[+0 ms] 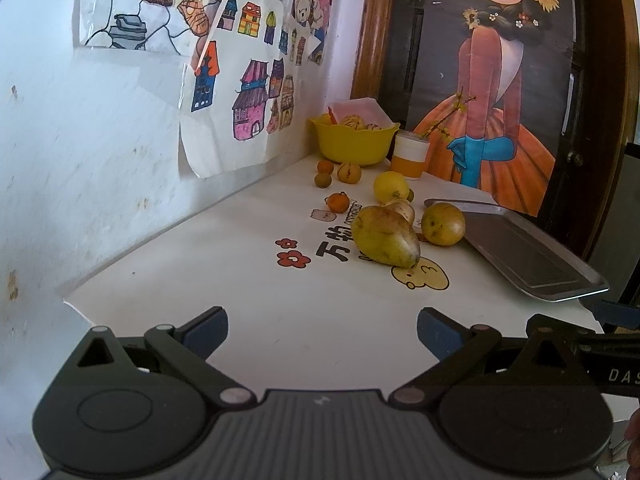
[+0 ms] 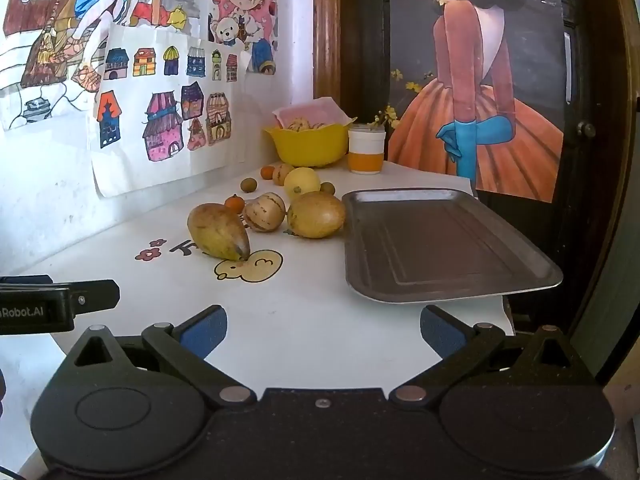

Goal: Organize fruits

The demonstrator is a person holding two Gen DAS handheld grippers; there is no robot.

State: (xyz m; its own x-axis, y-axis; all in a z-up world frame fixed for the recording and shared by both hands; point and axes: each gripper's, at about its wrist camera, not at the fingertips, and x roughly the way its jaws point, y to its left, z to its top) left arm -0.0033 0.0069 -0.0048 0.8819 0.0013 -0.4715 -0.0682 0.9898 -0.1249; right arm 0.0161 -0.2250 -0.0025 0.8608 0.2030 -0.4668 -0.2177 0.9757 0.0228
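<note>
Fruits loose on the white desk (image 2: 304,340), none on the tray yet. Nearest: a big yellow-green pointed fruit (image 2: 218,232) lying on its side, tip over a yellow cartoon print (image 2: 250,266). Just behind it a small striped melon-like fruit (image 2: 265,212), touching or nearly touching a round yellow-brown fruit (image 2: 316,214). A small orange (image 2: 234,203) sits behind the pointed fruit. Further back: a lemon-yellow round fruit (image 2: 301,181), another striped one (image 2: 283,173), a tiny orange (image 2: 267,172) and two small greenish-brown ones (image 2: 248,185) (image 2: 327,188).

Metal tray (image 2: 440,248) empty, right of the cluster, just beside the round yellow-brown fruit; its near right corner overhangs the desk edge. Yellow bowl (image 2: 308,144) at the back corner with striped fruits and a pink bag (image 2: 312,110) in it; a white-and-orange cup (image 2: 366,150) just to its right.

Left gripper (image 1: 322,332) open wide, holding nothing, above bare desk in front of the pointed fruit (image 1: 386,236), well apart from it. Right gripper (image 2: 323,330) also spread open and empty, near the desk's front edge, close to the tray's near rim. Part of the left gripper body shows at the left edge of the right wrist view.

Kids' drawings (image 2: 160,100) on the left wall, a poster of a girl in an orange dress (image 2: 472,92) behind.
</note>
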